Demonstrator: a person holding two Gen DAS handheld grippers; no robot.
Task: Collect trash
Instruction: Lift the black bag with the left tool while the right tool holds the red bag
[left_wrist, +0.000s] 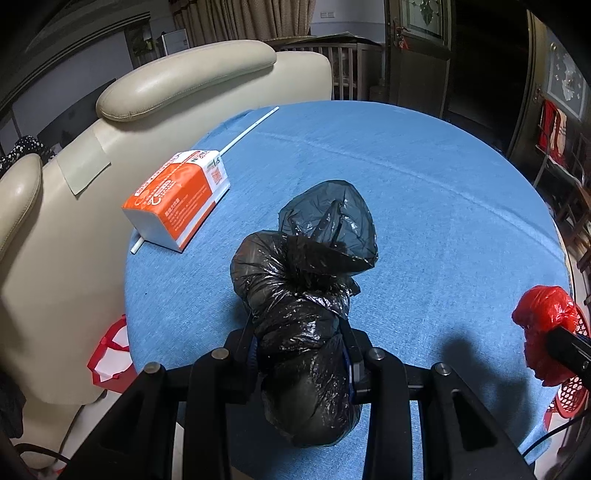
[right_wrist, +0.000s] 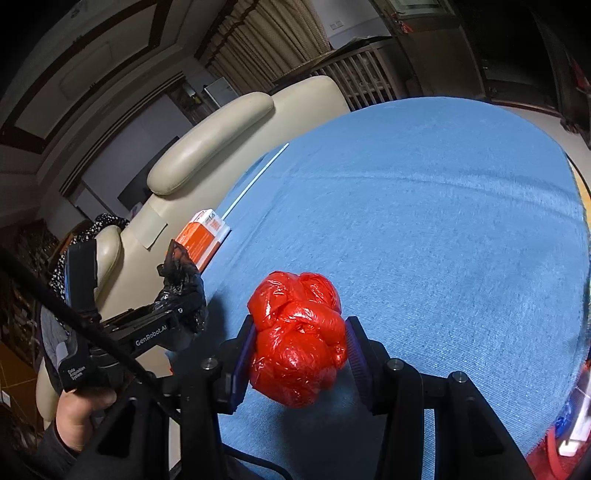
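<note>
Two bags held at once, one per gripper, both above the blue tablecloth (left_wrist: 424, 192).

Left wrist view, left to right: cream sofa (left_wrist: 184, 85) at 10 o'clock, hard against the table edge. Orange-and-white carton (left_wrist: 177, 199) at 10 o'clock, lying on a white rod (left_wrist: 247, 129) close to that edge. Left gripper (left_wrist: 299, 354) clamped on the black bag (left_wrist: 303, 314); its jaws pinch the lower body, knotted neck standing up at 12 o'clock.

Right wrist view: right gripper (right_wrist: 299, 354) closed on the red bag (right_wrist: 299, 332), pads pressing both flanks.

Risks (judged):
- Both films look slick and crumpled; pinch could slide if a hand swings quickly.
- Black bag held low, with most of its bulk ahead of the jaws; it could flop over or tear.
- Left sweep toward 9 o'clock could clip the carton or roll the rod off.

Room: cloth bare from 12 to 3 o'clock. Red mesh basket (left_wrist: 569, 398) sits past the table edge at 4 o'clock in left wrist view, near the right gripper; probable drop point, not confirmed.
</note>
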